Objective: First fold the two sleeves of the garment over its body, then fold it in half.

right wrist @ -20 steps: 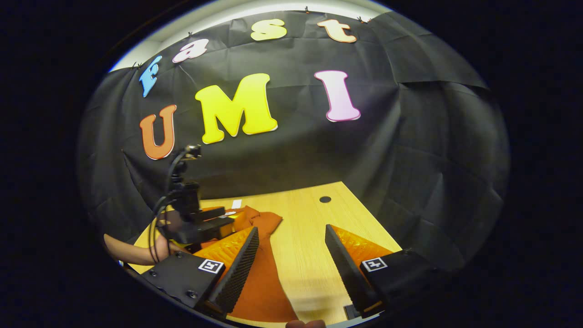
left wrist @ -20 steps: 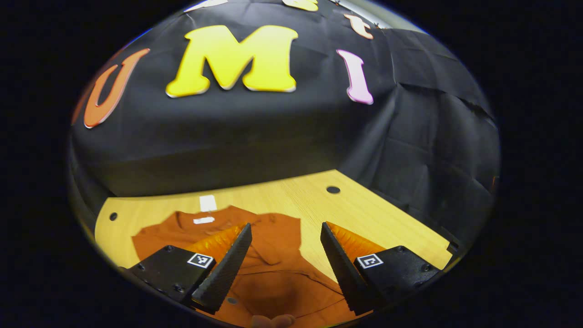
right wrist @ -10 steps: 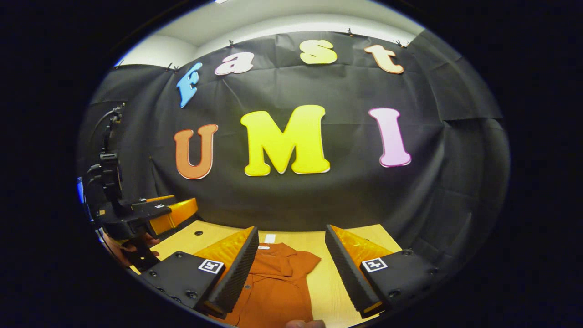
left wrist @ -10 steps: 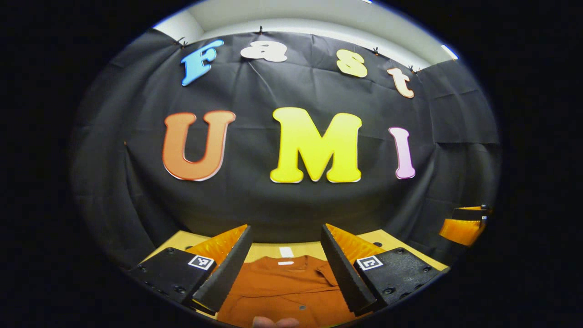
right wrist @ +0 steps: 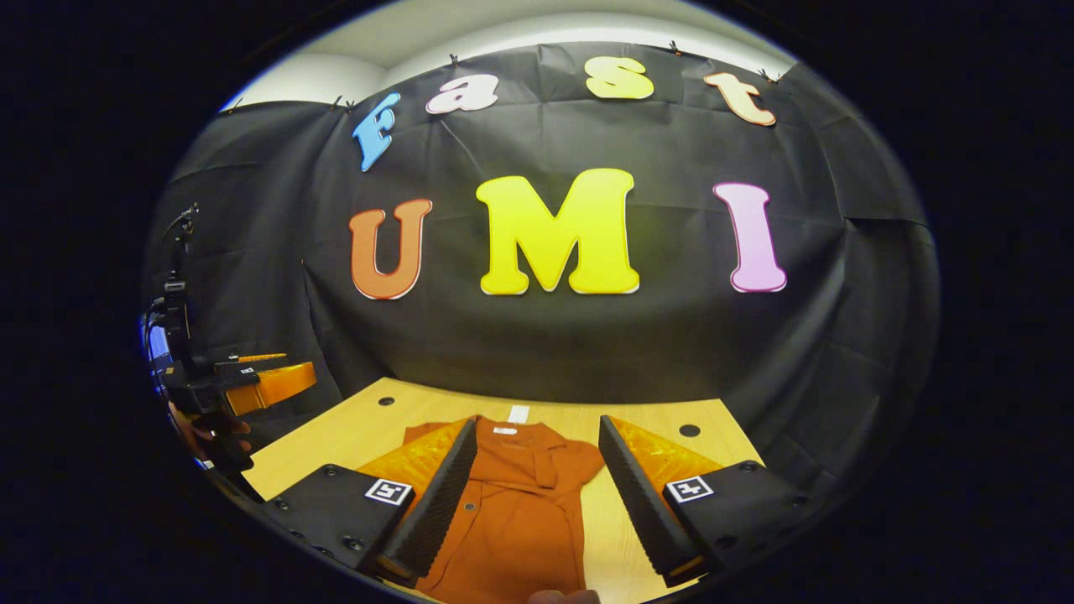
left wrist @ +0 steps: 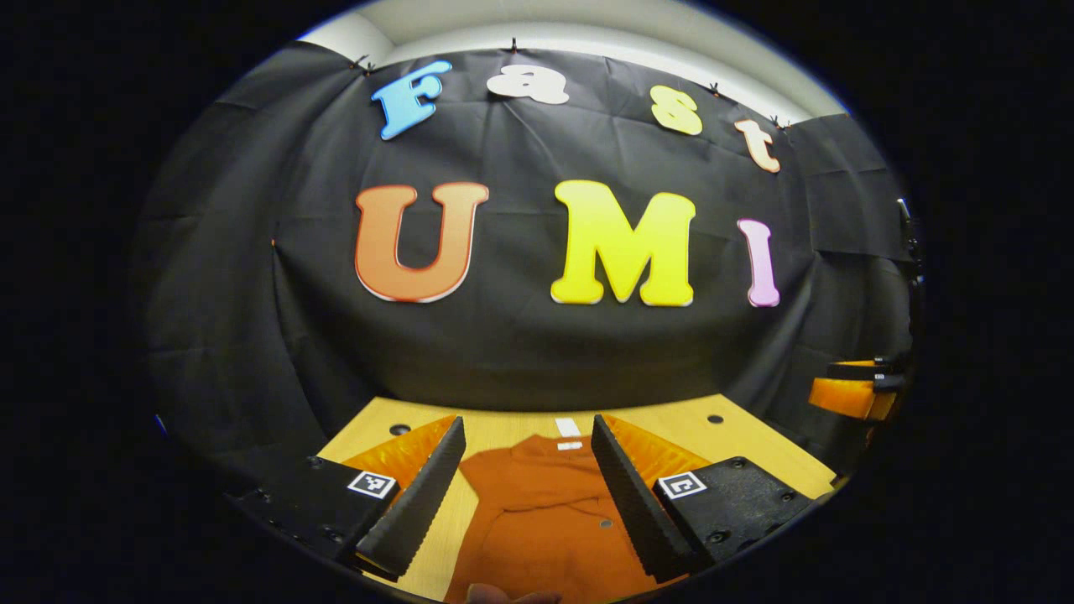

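Note:
A rust-orange shirt (left wrist: 545, 512) lies flat on the wooden table (left wrist: 755, 453), collar toward the wall, in a narrow shape. In the right gripper view the shirt (right wrist: 520, 512) shows a button line and a short sleeve lying at its right side. My left gripper (left wrist: 527, 419) hovers above it, open, nothing between the fingers. My right gripper (right wrist: 537, 419) is also open and empty above the shirt. The left gripper (right wrist: 260, 382) appears at the left edge of the right gripper view, held by a hand (right wrist: 210, 428). The right gripper (left wrist: 847, 394) appears at the right edge of the left gripper view.
A white tag (left wrist: 568, 426) lies on the table just beyond the collar. Round holes (right wrist: 690, 429) mark the tabletop (right wrist: 336, 436) near its far corners. The black cloth wall hangs close behind the table's far edge.
Both grippers have risen and drawn back from the shirt, staying open. The left gripper has swung out to the left side. The shirt lies still on the table.

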A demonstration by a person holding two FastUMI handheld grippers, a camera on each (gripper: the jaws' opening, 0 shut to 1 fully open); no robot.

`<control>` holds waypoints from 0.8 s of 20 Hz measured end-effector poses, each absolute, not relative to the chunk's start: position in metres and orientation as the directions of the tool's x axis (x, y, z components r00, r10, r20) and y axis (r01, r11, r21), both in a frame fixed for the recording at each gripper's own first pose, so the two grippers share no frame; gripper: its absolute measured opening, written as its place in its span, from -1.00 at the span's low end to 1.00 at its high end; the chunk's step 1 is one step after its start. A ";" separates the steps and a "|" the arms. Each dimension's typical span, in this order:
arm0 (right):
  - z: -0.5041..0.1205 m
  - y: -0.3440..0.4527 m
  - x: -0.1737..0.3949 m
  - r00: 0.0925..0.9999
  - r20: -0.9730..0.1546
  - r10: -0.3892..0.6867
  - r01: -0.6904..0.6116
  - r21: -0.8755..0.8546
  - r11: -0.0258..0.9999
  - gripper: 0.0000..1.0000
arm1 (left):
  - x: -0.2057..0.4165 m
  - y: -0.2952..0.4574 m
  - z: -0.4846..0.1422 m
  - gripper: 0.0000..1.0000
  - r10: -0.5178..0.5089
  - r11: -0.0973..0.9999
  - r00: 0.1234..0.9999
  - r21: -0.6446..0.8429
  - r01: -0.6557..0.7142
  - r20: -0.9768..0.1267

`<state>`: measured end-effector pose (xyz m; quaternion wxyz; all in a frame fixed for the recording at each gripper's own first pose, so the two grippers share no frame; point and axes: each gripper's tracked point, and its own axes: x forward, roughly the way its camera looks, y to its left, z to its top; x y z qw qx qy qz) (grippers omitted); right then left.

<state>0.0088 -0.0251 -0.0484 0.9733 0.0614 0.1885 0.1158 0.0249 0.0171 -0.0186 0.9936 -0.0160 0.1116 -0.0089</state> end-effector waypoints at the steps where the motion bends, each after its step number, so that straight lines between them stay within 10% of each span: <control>1: -0.061 -0.027 0.001 0.884 -0.388 0.261 -0.208 0.173 0.963 0.88 | 0.017 0.021 -0.035 0.94 -0.040 0.999 0.961 -0.036 0.032 -0.273; 16: -0.283 -0.081 -0.148 0.514 -0.829 0.223 -0.055 0.227 0.972 0.88 | -0.169 0.077 -0.295 0.97 -0.212 0.962 0.515 -0.270 -0.041 -0.831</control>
